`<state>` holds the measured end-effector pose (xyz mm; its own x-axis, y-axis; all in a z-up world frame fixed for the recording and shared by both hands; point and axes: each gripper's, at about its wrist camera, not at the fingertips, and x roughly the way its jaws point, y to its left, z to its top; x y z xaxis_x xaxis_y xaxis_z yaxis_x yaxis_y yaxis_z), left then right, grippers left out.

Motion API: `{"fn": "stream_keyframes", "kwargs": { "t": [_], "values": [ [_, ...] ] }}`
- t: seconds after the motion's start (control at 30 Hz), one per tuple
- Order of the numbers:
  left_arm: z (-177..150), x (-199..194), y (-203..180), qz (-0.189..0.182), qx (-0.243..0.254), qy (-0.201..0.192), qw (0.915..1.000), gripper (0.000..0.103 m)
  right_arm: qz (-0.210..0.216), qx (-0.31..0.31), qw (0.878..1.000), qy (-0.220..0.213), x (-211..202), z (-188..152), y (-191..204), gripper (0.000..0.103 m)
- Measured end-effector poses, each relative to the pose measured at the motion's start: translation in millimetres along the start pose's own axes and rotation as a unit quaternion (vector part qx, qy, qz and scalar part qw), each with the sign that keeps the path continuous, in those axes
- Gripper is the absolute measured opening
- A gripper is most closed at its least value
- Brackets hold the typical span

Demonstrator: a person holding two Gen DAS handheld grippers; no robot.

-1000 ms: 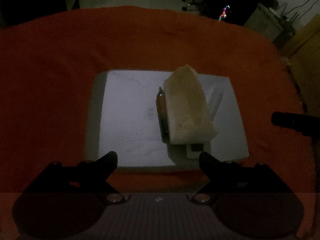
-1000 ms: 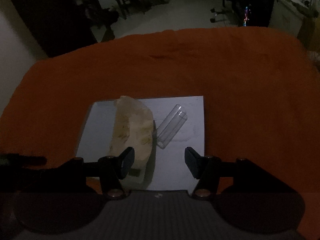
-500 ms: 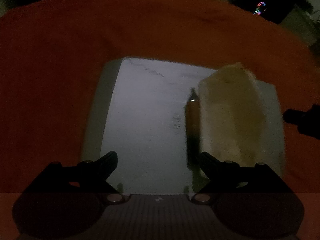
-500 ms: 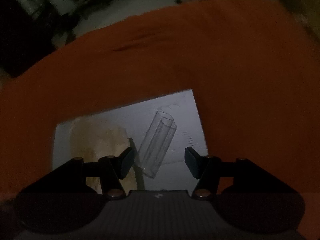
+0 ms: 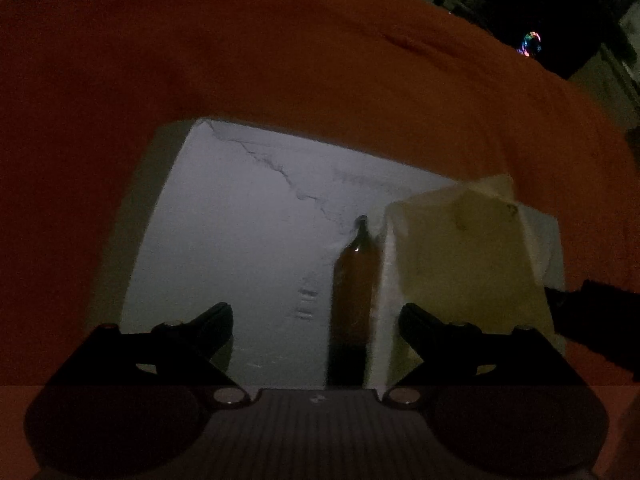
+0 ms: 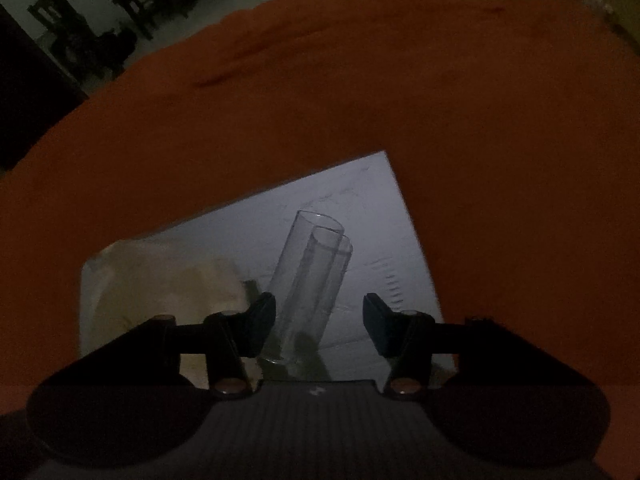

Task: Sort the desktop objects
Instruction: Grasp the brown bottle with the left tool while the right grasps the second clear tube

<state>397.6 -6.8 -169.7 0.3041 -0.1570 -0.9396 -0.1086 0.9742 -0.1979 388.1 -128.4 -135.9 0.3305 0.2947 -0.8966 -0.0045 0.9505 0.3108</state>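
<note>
Orange cloth (image 5: 280, 60) covers the dim table, a white board (image 5: 248, 240) lying on it. Left gripper (image 5: 316, 320) hangs over the board, jaws spread wide and opening, brown pen (image 5: 352, 280) between them untouched, crumpled yellowish paper (image 5: 468, 260) at the board's right edge. Right gripper (image 6: 319, 320) is closing around the clear tube pair (image 6: 312, 276), pads not pressing yet.

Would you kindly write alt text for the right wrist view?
The right claw, closing but not yet gripping, straddles two clear plastic tubes lying side by side on a white sheet. A pale crumpled lump sits left of them, all on an orange cloth in dim light.
</note>
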Motion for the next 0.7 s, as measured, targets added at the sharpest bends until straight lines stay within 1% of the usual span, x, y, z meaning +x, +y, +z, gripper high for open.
{"fn": "stream_keyframes", "kwargs": {
  "t": [0.03, 0.1, 0.17, 0.2, 0.27, 0.37, 0.43, 0.53, 0.57, 0.6, 0.63, 0.67, 0.7],
  "values": [
    [0.9, 1.9, 0.2, -0.003, -0.006, 0.002, 1.0000, 0.091, 0.003, 0.000, 1.000, 0.002, 1.0, -0.2, 0.4, 0.052],
    [-0.7, -0.4, -1.4, 0.021, -0.011, -0.015, 0.9996, 0.092, 0.008, -0.008, 1.000, 0.005, 2.3, -2.1, 1.8, 0.050],
    [-1.8, -2.7, -1.4, 0.044, -0.015, -0.029, 0.9985, 0.095, 0.014, -0.020, 1.000, 0.006, 2.4, -5.0, 2.7, 0.041],
    [-1.7, -3.3, 0.1, 0.053, -0.016, -0.032, 0.9980, 0.097, 0.014, -0.026, 1.000, 0.007, 2.2, -6.4, 3.0, 0.035],
    [-2.2, 2.0, 2.1, 0.048, -0.008, -0.012, 0.9988, 0.098, 0.008, -0.036, 0.999, 0.009, 0.9, -8.7, 3.0, 0.034],
    [-6.7, 10.3, 2.5, 0.041, 0.010, 0.016, 0.9990, 0.098, 0.007, -0.042, 0.999, 0.010, -0.6, -10.5, 1.6, 0.034],
    [-7.0, 10.0, -0.3, 0.044, 0.013, 0.016, 0.9988, 0.094, 0.007, -0.047, 0.999, 0.011, -1.2, -11.3, 1.5, 0.034],
    [-7.8, 5.6, -5.4, 0.046, 0.025, 0.003, 0.9986, 0.075, 0.002, -0.056, 0.998, 0.013, -3.1, -11.2, 5.6, 0.034],
    [-8.3, 4.5, -6.9, 0.047, 0.029, -0.001, 0.9985, 0.058, -0.001, -0.060, 0.998, 0.014, -4.0, -11.6, 6.6, 0.034],
    [-8.0, 3.2, -5.9, 0.045, 0.033, -0.002, 0.9984, 0.046, -0.004, -0.063, 0.998, 0.015, -4.6, -12.1, 7.6, 0.034],
    [-7.4, 1.8, -4.2, 0.043, 0.037, -0.004, 0.9984, 0.040, -0.005, -0.065, 0.998, 0.016, -4.8, -12.6, 8.4, 0.034],
    [-6.8, 0.5, -2.5, 0.040, 0.041, -0.005, 0.9983, 0.032, -0.007, -0.068, 0.998, 0.017, -5.0, -13.1, 9.3, 0.034],
    [-6.2, -0.8, -0.7, 0.038, 0.046, -0.006, 0.9982, 0.031, -0.009, -0.070, 0.997, 0.018, -5.5, -13.5, 10.3, 0.034]
  ]
}}
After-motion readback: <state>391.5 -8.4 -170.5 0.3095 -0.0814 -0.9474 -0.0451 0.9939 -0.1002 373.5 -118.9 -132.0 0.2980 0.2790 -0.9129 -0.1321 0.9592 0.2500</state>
